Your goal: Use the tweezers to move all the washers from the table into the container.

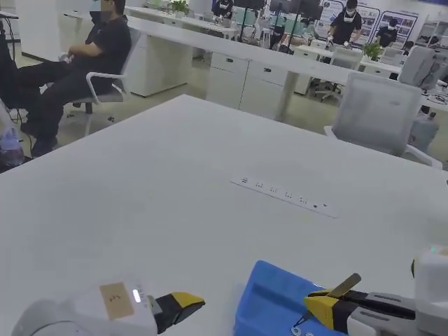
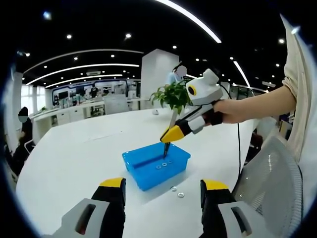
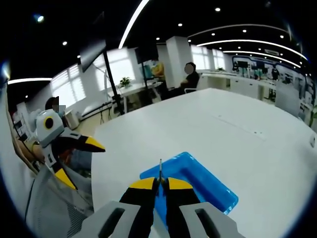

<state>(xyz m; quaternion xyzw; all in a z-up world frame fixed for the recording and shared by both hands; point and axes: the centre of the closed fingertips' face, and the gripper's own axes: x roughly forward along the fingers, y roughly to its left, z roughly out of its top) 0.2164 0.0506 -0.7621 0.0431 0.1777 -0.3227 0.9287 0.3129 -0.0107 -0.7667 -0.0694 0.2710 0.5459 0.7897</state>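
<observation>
**Five washers: three boxed, two on the table**

Three washers [image 2: 164, 164] lie in the one blue container [image 2: 144, 181], near the table's [image 1: 175, 203] edge closest to the person. Two loose washers [image 2: 181, 195] rest on the table just beside its wall. The right gripper [image 3: 159, 182] is clamped on the single tweezers [image 2: 166, 147], tips down inside the container. Whether they pinch a washer cannot be told. The left gripper [image 2: 163, 183] hangs nearby, jaws wide apart and empty. One socket strip [image 1: 283, 194] lies mid-table.

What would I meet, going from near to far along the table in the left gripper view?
Left gripper with open jaws → two loose washers on the table → blue container holding more washers → potted plant at the far side.
</observation>
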